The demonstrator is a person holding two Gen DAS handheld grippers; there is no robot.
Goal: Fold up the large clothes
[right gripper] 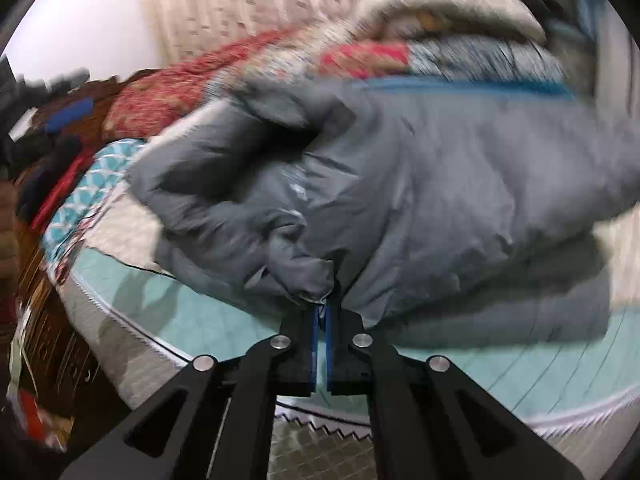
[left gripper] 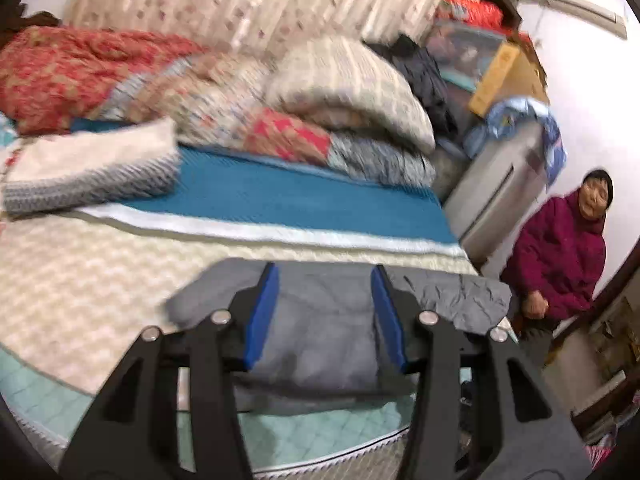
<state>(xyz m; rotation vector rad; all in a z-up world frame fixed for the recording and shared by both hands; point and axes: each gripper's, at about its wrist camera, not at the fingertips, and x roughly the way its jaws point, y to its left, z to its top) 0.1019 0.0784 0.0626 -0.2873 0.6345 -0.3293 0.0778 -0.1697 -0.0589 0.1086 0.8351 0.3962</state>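
A large grey padded garment [left gripper: 332,332] lies bunched on the bed near its front edge. In the left wrist view my left gripper [left gripper: 324,272] hovers above it with its blue pads [left gripper: 262,316] spread apart, and nothing is pressed between them. In the right wrist view the same grey garment [right gripper: 440,180] fills the middle, blurred by motion. My right gripper [right gripper: 322,308] is shut on a pinched fold of its edge, and the cloth is drawn toward the camera.
A folded white and grey knit [left gripper: 92,168] rests on the blue blanket [left gripper: 280,196]. Stacked quilts [left gripper: 320,100] line the back of the bed. A person in a magenta jacket [left gripper: 560,256] sits at the right. Dark wooden furniture [right gripper: 48,340] stands beside the bed's left edge.
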